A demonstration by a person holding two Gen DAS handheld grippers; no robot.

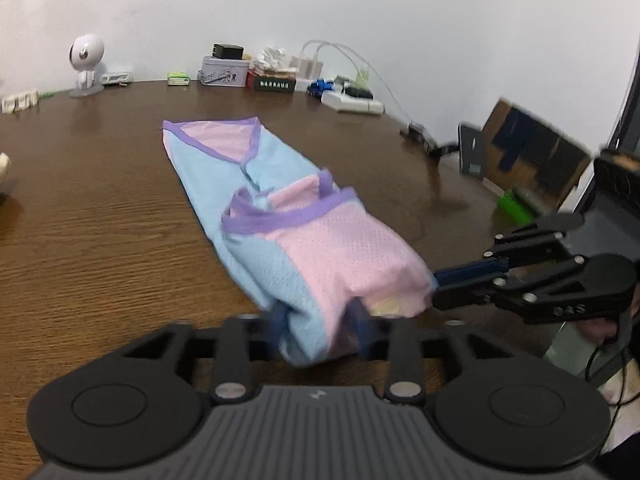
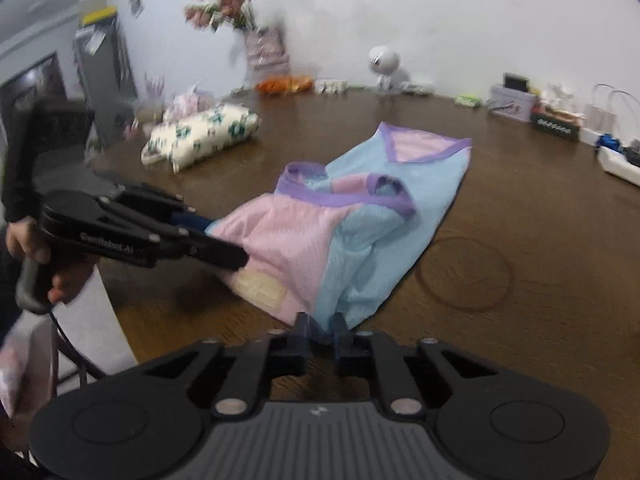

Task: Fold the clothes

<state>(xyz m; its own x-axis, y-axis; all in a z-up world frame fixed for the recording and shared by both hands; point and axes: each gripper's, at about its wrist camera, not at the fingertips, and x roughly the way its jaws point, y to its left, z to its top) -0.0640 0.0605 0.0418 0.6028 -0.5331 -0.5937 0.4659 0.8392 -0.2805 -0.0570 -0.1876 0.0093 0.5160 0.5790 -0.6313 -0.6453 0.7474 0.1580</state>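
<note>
Wooden table (image 1: pixel 100 220), jersey (image 1: pixel 320 248) hem between both grippers' fingers (image 2: pixel 304 328)

Brown wooden table (image 1: pixel 100 240). White round-headed figurine (image 1: pixel 85 65) upper left. Grey tin (image 1: pixel 224 72) top centre. Floral pillow (image 2: pixel 200 136) and pink flowers (image 2: pixel 224 0) upper left, right-wrist view.

Two matte black two-finger grippers: the left gripper (image 2: pixel 230 240) with blue inner finger faces, silver pivot screws and faint white lettering along its body; the right gripper (image 1: pixel 434 286) likewise, marked "DAS". Each carries a ribbed grey base between round black discs. A black sleeve (image 2: pixel 16 184) covers one wrist.
</note>
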